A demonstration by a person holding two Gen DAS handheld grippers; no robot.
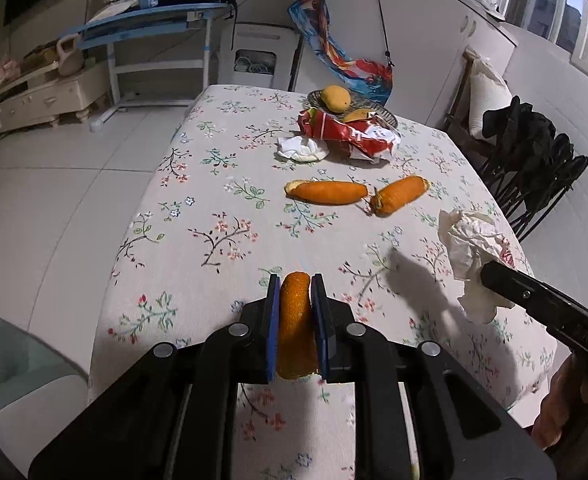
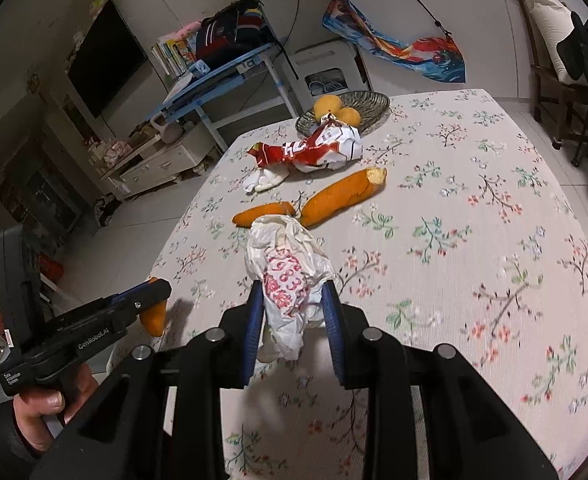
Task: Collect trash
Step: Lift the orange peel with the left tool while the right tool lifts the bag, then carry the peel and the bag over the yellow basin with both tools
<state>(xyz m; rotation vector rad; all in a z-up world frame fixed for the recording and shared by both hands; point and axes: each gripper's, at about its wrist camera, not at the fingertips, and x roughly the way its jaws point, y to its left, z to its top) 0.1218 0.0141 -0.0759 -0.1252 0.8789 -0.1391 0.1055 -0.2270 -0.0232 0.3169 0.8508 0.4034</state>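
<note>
**A:** So where's this at? Left claw (image 1: 296,300) is pinched tight on a strip of orange peel (image 1: 296,328), and the right claw (image 2: 294,300) is clamped around a crumpled white wrapper (image 2: 289,276) with red print, bottom centre of its own view. Both pieces look lifted off the worktop (image 2: 474,208).

**B:** Yep, both loads are secure as far as I can tell. No bin in either view though, so my guess is the step in hand is carrying these off to one. I'd keep both claws squeezed the whole way; the wrapper is floppy and hangs below the pads, so it could snag or slip.

**A:** What's left on the cloth?

**B:** Two more peel pieces (image 1: 326,192) mid-frame in the left view, a white wad (image 1: 302,148) and a red-and-white snack bag (image 1: 346,132) above them.

**A:** And the wicker basket (image 2: 368,100)?

**B:** Sits at the far edge, holding two yellow fruits (image 2: 328,106). Whole fruit, so I'd leave them. The snack bag touches its rim, so lift that away gently.
</note>
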